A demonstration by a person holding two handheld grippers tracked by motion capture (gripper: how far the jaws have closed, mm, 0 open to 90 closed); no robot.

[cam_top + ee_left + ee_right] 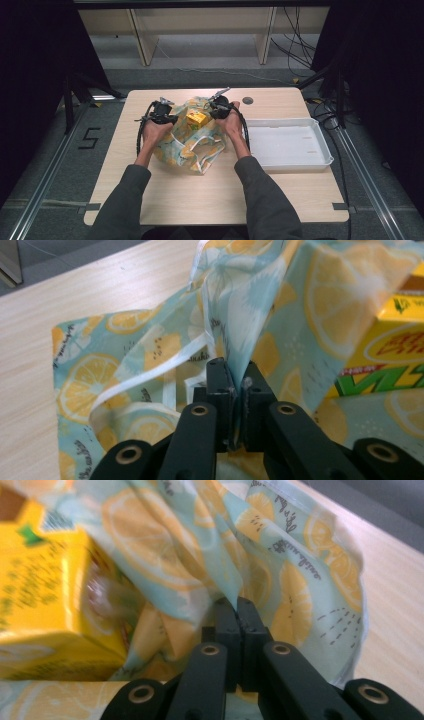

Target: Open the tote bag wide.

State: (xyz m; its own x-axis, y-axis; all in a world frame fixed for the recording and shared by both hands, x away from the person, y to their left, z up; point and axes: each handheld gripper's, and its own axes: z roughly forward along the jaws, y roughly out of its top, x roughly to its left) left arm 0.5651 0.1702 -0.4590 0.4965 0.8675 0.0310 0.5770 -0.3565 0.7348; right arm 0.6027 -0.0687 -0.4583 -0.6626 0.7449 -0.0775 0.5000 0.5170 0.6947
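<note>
Left tongs: left gripper [165, 114], black two-jaw tool in the person's left hand [154, 131], has its jaws pressed together on a fold of the lemon-print cloth bag [192, 142], thin pale-blue fabric with yellow citrus slices; in the left gripper view the fabric rises straight out from between the jaws [235, 382].
Right tongs: right gripper [218, 109] is likewise clamped on the opposite edge of the bag [300, 580], its jaws meeting with cloth between them.
Why held so: judging by the two grips on facing edges, the bag's mouth is being pulled apart and lifted so the fabric stands up around the load and keeps it from sliding out.
Load: yellow cardboard carton with green lettering [196, 118] sits between the two grippers, inside the spread fabric; it shows close at the right in the left gripper view [387, 357] and at the left in the right gripper view [47, 605].
Bag position: middle of the light wooden table [210, 195], its white straps [205, 157] trailing toward the person.
Beside it: white shallow plastic tray [320, 159], empty, just right of the bag.
Count: two grippers, one bag, one carton, one tray.
</note>
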